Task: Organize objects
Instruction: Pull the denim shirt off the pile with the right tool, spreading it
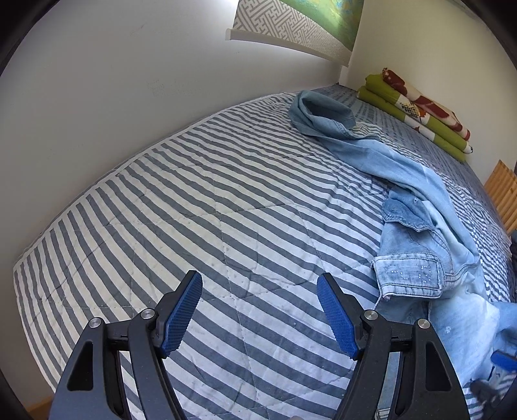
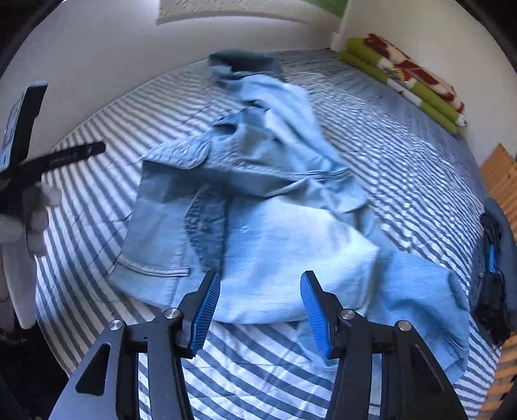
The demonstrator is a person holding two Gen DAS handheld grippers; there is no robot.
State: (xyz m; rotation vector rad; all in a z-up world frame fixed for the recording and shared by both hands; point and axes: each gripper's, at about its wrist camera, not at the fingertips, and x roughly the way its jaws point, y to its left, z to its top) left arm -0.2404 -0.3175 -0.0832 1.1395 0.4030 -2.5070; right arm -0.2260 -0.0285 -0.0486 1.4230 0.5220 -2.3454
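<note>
Bed covered by a quilted spread [image 1: 210, 194] in grey-blue and white stripes, lying directly beneath and ahead of the jaws. Plain white wall [image 1: 113, 80] runs along the far side, left of the jaws. A patterned roller blind [image 1: 281, 29] hangs high ahead, green behind it. Folded green, white and red bedding [image 1: 420, 113] sits in the far right corner, well apart from the jaws. Slatted wooden panel [image 1: 501, 187] at the right edge. Daylight, soft, even.
</note>
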